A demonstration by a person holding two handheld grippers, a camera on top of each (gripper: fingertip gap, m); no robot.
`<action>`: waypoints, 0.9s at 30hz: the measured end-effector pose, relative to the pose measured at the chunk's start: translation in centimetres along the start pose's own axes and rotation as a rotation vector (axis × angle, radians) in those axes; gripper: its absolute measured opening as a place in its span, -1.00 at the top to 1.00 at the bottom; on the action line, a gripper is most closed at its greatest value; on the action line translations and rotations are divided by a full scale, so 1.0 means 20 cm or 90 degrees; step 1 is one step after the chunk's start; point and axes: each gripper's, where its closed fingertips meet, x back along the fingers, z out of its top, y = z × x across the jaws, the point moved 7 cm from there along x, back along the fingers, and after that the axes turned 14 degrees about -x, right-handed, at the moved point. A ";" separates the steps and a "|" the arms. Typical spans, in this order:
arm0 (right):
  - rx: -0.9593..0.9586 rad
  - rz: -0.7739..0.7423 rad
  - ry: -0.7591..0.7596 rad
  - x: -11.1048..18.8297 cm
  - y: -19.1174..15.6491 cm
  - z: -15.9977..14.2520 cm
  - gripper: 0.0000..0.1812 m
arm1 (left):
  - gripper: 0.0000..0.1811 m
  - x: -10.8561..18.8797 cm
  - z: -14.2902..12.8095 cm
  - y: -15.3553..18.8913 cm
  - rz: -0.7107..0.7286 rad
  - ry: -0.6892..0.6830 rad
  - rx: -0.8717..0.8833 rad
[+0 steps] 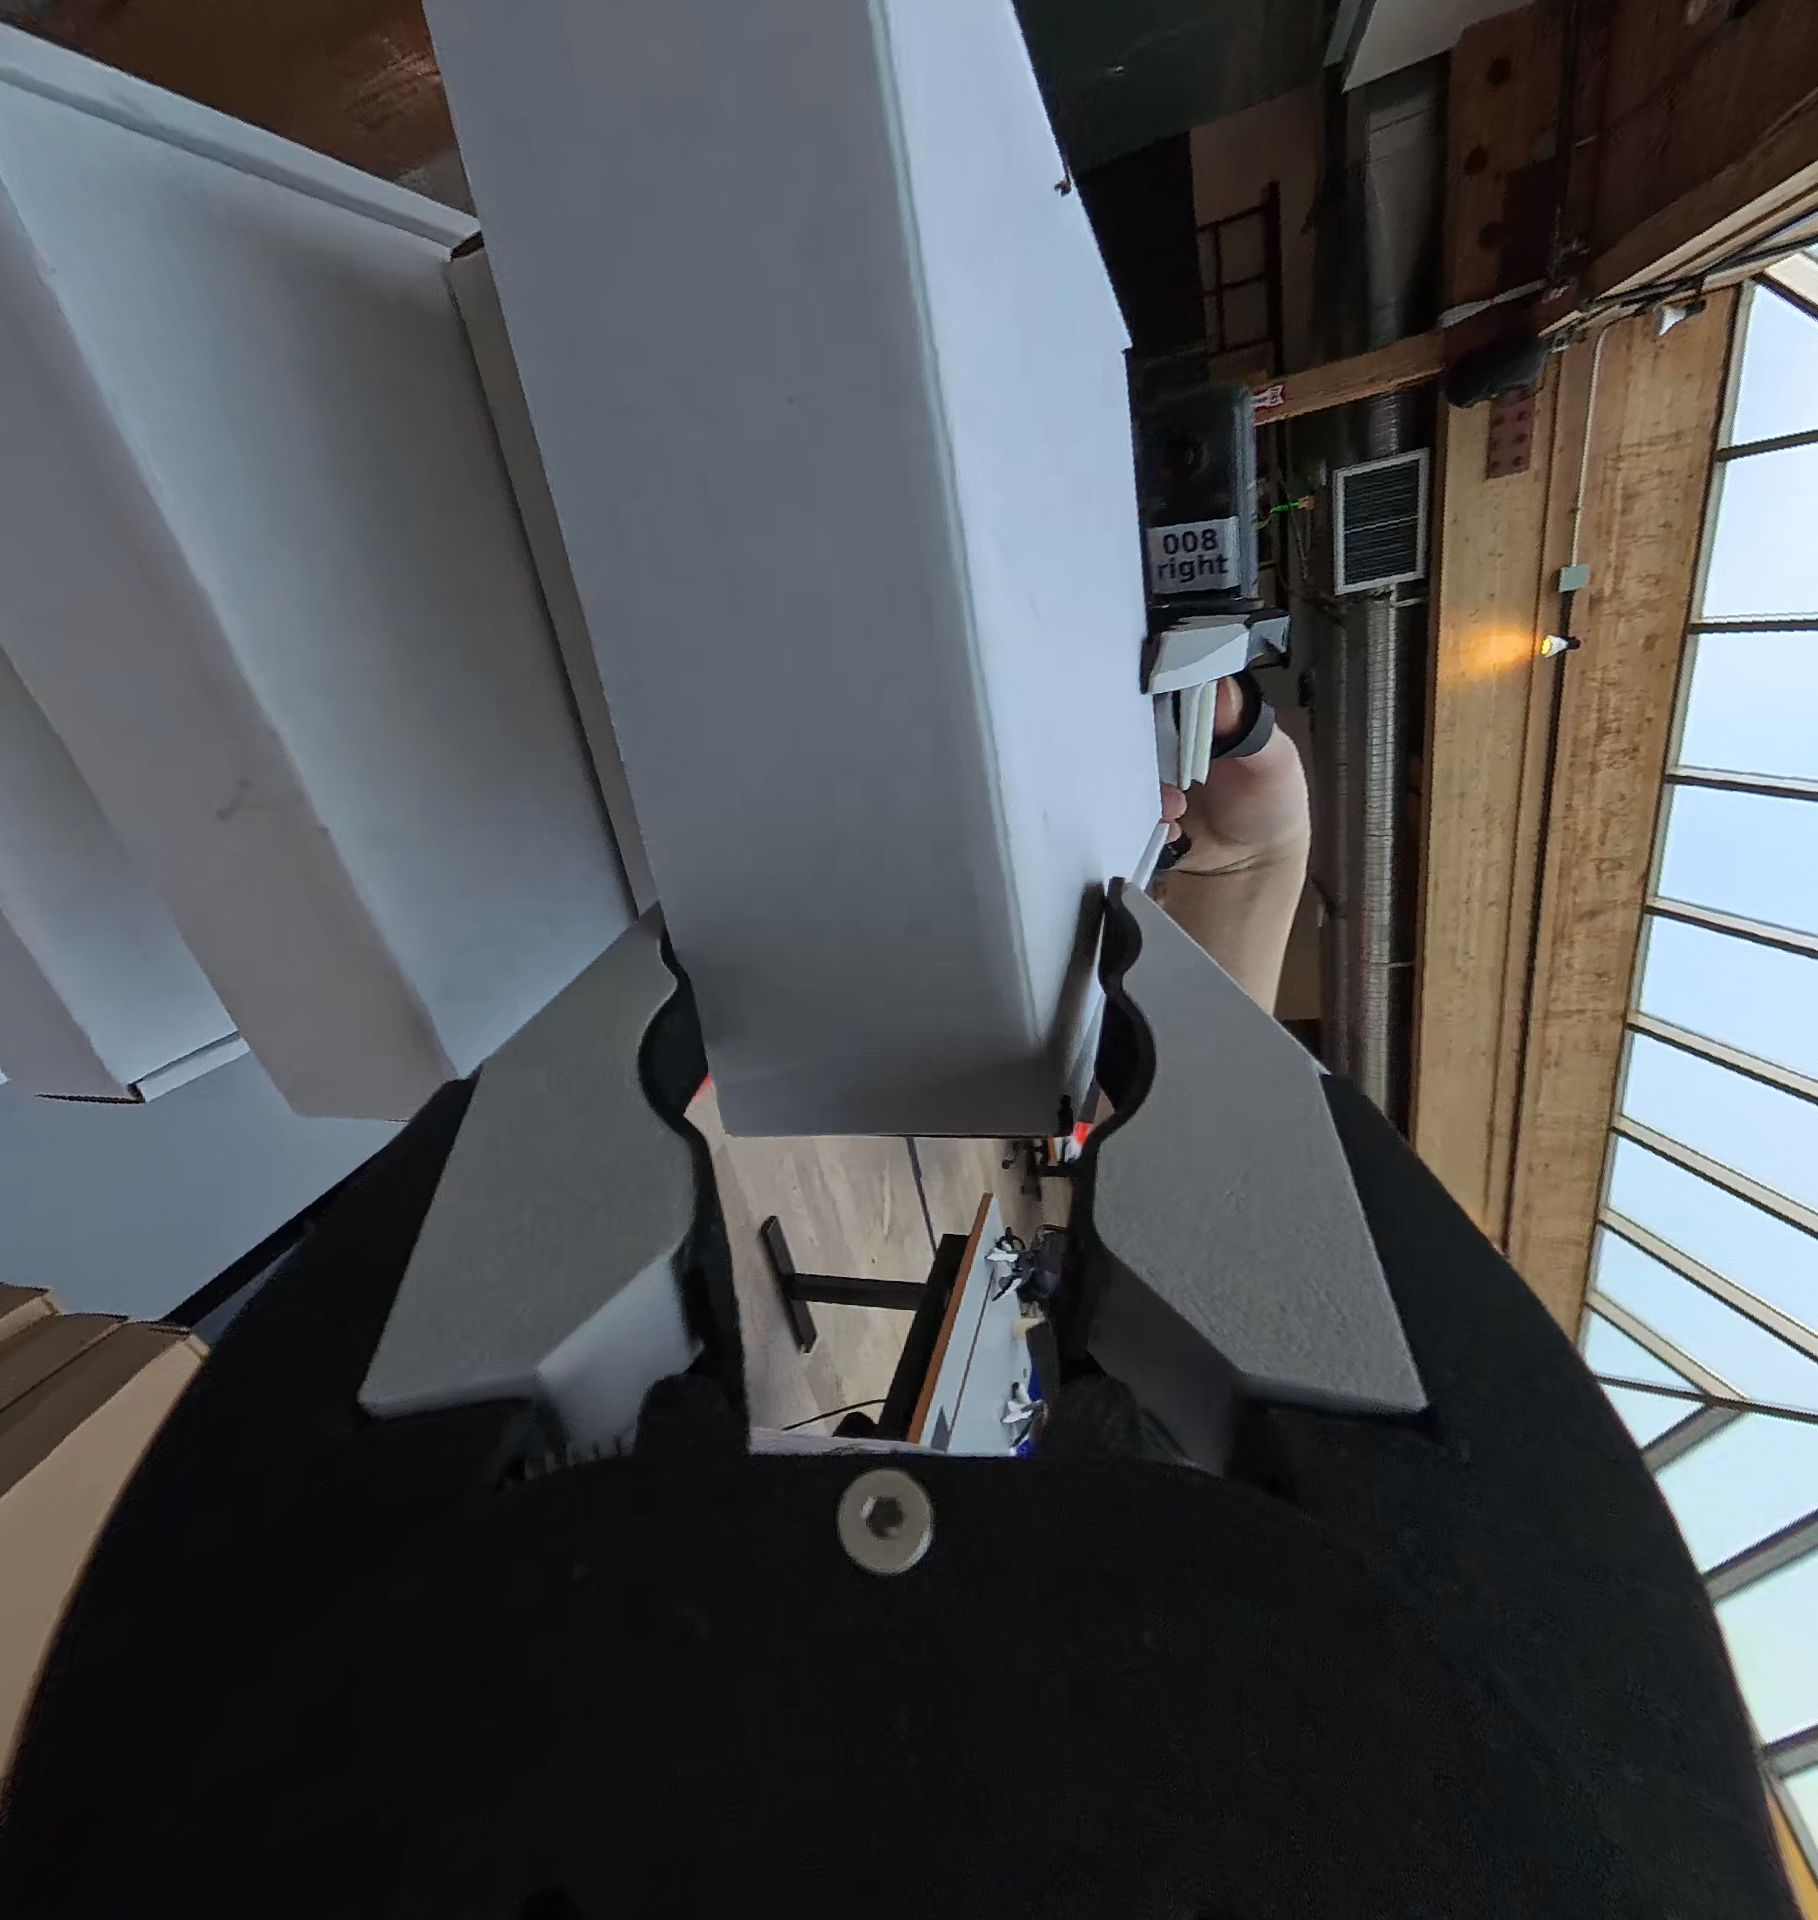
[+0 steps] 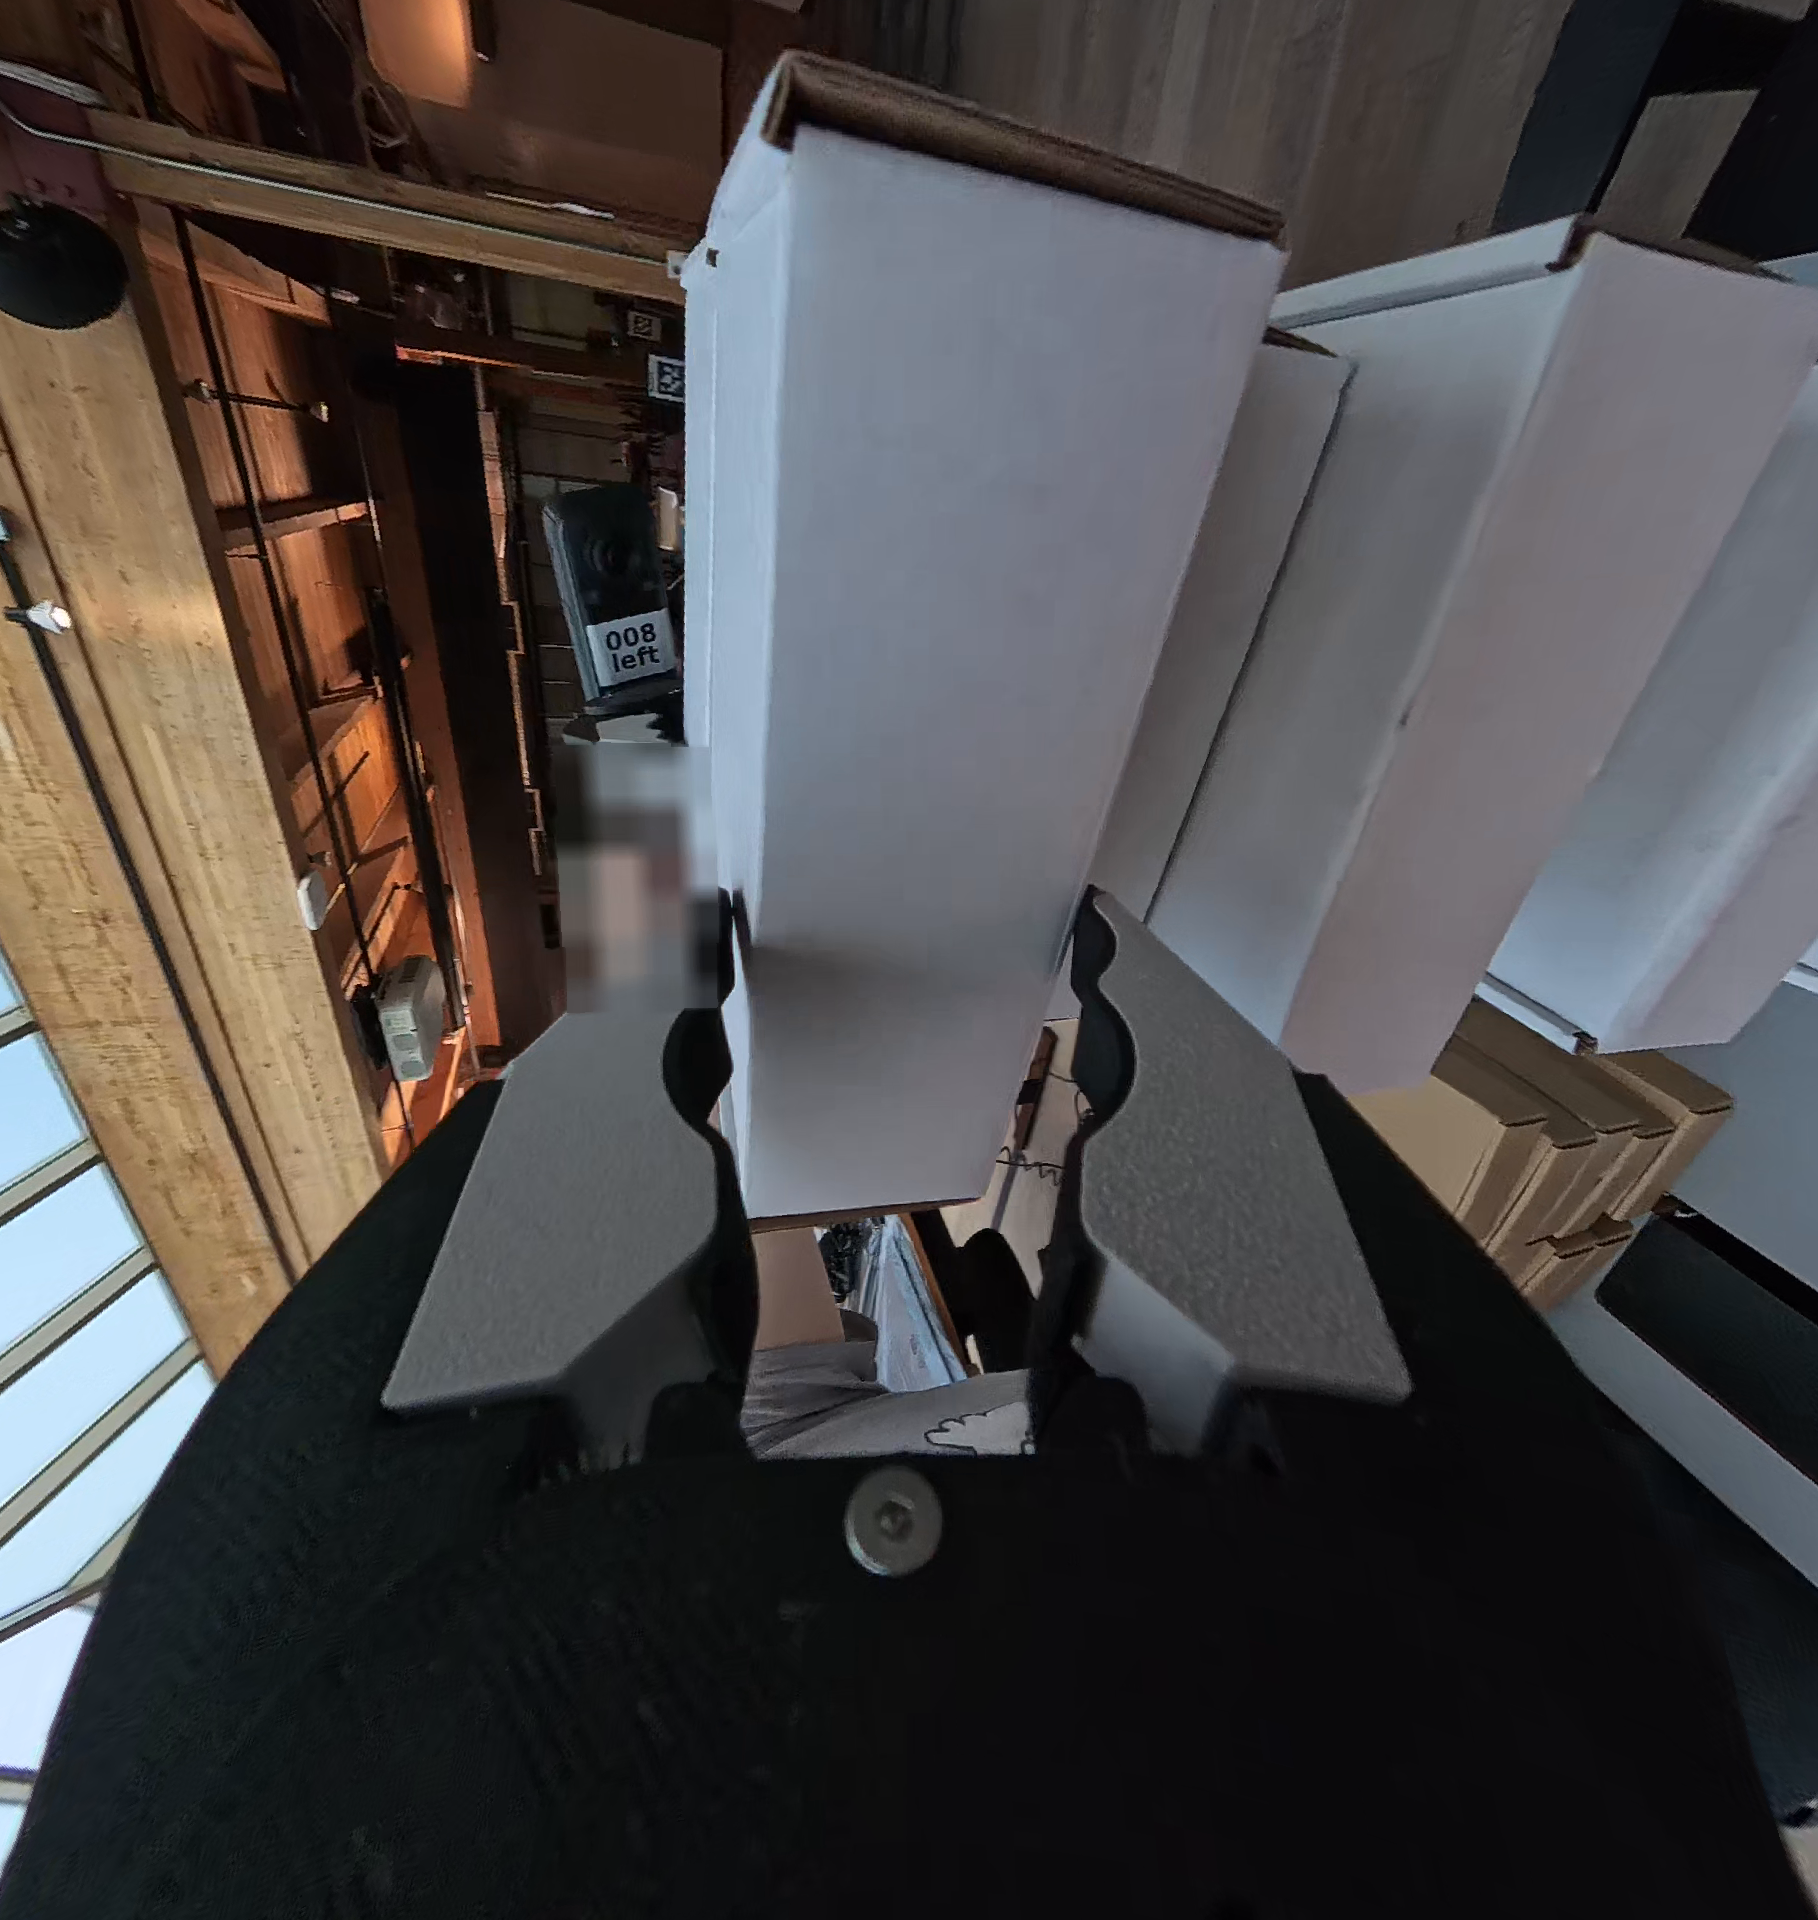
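A long white cardboard box [image 1: 811, 520] is held in the air between both grippers, one at each end. My left gripper [image 1: 889, 925] is shut on the near end, both grey fingers against the box's sides. My right gripper [image 2: 905, 914] is shut on the other end of the same box [image 2: 946, 571], whose far end flap shows brown inside. The right gripper's body [image 1: 1196, 540] and a hand [image 1: 1248, 810] show past the box's edge in the left wrist view. The left gripper's body [image 2: 614, 603] shows beside the box in the right wrist view.
More long white boxes [image 1: 209, 623] [image 2: 1507, 623] stand side by side close to the held one. Flat brown cardboard stacks [image 1: 32, 1455] [image 2: 1570, 1164] lie beyond them. Wooden beams and large windows [image 1: 1767, 935] [image 2: 32, 1247] fill the other side.
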 end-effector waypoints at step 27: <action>0.206 -0.393 0.194 -0.04 -0.23 -0.03 -0.11 | 0.13 -0.04 -0.02 0.03 0.053 -0.016 -0.021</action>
